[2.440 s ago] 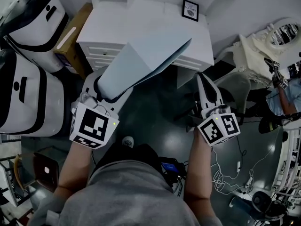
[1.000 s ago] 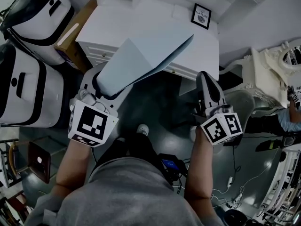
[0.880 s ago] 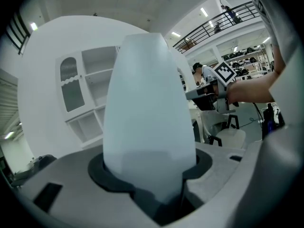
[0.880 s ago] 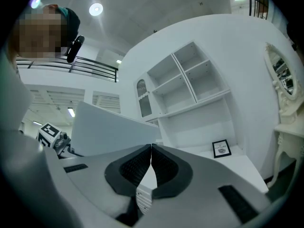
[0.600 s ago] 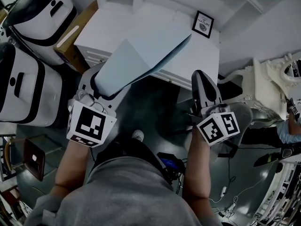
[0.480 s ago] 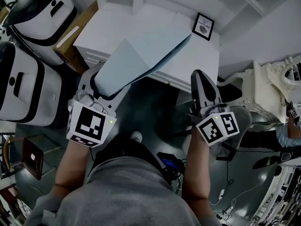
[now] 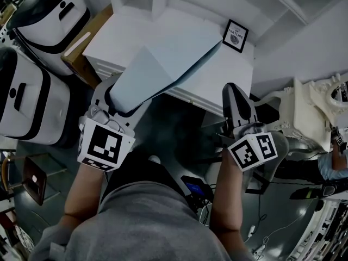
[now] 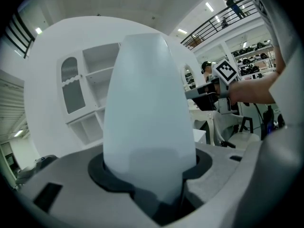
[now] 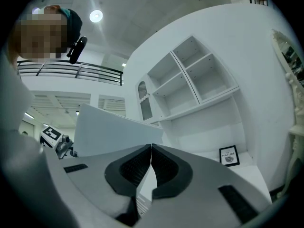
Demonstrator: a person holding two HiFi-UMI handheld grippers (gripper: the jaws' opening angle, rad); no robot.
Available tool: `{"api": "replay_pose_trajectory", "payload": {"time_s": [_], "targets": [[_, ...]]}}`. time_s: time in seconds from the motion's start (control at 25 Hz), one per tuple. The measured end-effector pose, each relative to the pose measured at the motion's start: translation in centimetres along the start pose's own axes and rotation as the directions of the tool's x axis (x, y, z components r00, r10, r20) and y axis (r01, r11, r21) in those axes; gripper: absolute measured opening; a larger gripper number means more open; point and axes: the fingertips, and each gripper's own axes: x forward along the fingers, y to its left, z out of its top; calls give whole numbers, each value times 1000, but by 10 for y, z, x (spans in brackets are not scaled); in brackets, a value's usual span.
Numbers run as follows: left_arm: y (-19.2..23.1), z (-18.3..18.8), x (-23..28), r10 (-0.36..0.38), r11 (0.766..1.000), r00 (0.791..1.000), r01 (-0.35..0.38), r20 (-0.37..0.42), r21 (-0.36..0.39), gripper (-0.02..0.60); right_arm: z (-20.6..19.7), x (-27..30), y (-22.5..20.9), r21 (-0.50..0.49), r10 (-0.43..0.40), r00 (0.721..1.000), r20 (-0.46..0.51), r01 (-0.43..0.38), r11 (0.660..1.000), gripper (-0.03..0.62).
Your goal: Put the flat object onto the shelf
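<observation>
The flat object [image 7: 163,64] is a pale blue stiff sheet. My left gripper [image 7: 116,98] is shut on its near end, and the sheet slants up and away over the white cabinet top [image 7: 217,78]. In the left gripper view the sheet [image 8: 148,113] fills the middle, clamped between the dark pads [image 8: 102,172]. The white shelf unit [image 9: 192,77] with open compartments stands behind the cabinet top. My right gripper [image 7: 231,91] is shut with nothing in it, to the right of the sheet, at the cabinet's front edge. In the right gripper view its jaws meet [image 9: 151,151], with the sheet [image 9: 114,132] at the left.
A small framed picture [image 7: 235,35] leans at the back of the cabinet top. Two white-and-black cases [image 7: 27,99] and a cardboard box [image 7: 81,39] crowd the left side. An ornate white chair [image 7: 312,105] stands at the right. Another person [image 7: 333,165] is at the right edge.
Both grippers have moved forward toward the white cabinet, the left still holding the sheet. The sheet's far end now reaches further over the cabinet top.
</observation>
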Motion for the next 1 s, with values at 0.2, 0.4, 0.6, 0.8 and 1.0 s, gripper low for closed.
{"api": "replay_pose_trajectory", "payload": {"time_s": [0.2, 0.4, 0.6, 0.8, 1.0], "targets": [[0, 2, 6, 1, 1000, 1000, -1, -2, -1, 268, 1, 2, -9, 4, -5, 1000, 1, 5, 1000, 28], [5, 4, 11, -3, 1000, 1000, 3, 12, -1, 268, 0, 7, -12, 4, -12, 1000, 0, 12, 1000, 28], [15, 3, 25, -14, 1000, 1000, 14, 28, -1, 268, 3, 16, -20, -11, -35, 999, 1, 35, 999, 28], [29, 10, 42, -25, 1000, 998, 24, 60, 11, 268, 6, 26, -32, -21, -63, 998, 3, 63, 998, 28], [49, 16, 61, -52, 999, 996, 51, 75, 17, 268, 10, 49, -40, -28, -82, 997, 4, 82, 996, 28]]}}
